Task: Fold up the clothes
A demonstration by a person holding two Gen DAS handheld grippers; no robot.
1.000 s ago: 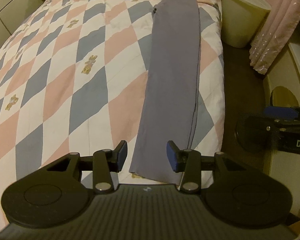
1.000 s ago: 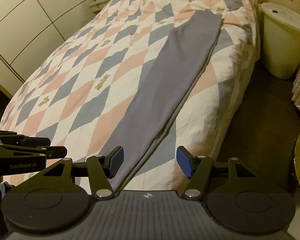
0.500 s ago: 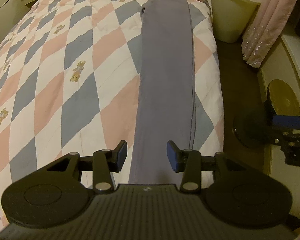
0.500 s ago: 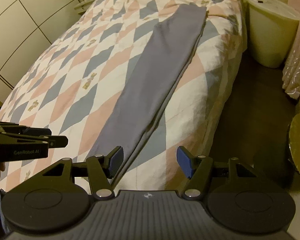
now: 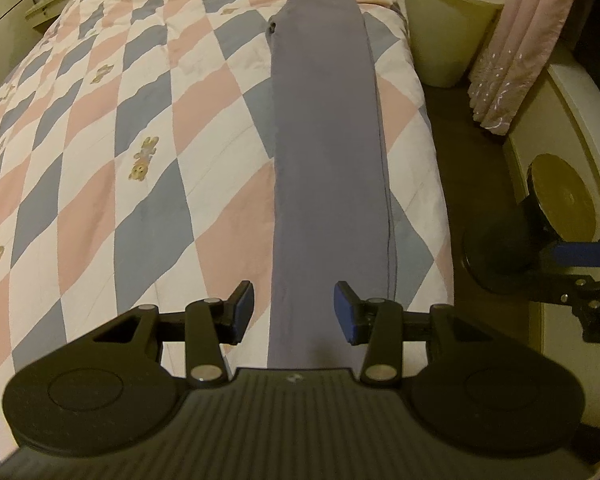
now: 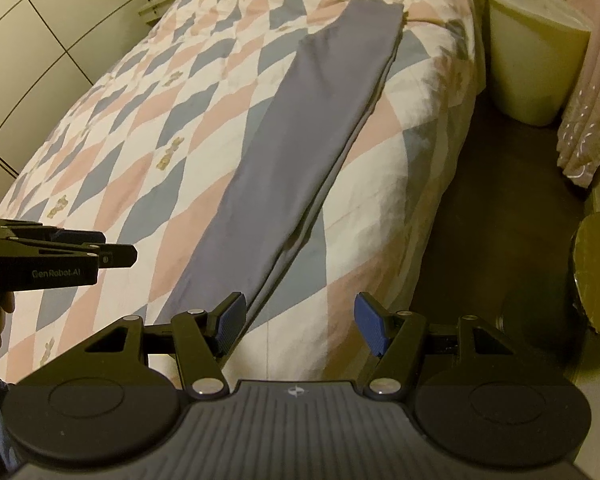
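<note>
Grey-purple trousers [image 5: 328, 152] lie folded lengthwise in a long flat strip on the bed, near its right edge; they also show in the right wrist view [image 6: 300, 152]. My left gripper [image 5: 294, 312] is open and empty, above the near end of the strip, which runs between the jaws and under the gripper body. My right gripper [image 6: 300, 322] is open and empty, over the bed's right edge beside the strip's near end. The left gripper shows at the left of the right wrist view [image 6: 100, 256]; the right gripper shows at the right of the left wrist view [image 5: 584, 256].
The bed has a pink, blue and white diamond quilt [image 5: 120, 140]. A cream lidded bin [image 5: 448, 24] stands on the dark floor to the right of the bed, beside a pink curtain [image 5: 520, 40]. A round gold disc [image 5: 560, 200] is at the right. Cupboard doors [image 6: 28, 60] stand to the left.
Both grippers moved forward along the bed. The near end of the trousers, visible before, now lies under my left gripper. Both stayed open.
</note>
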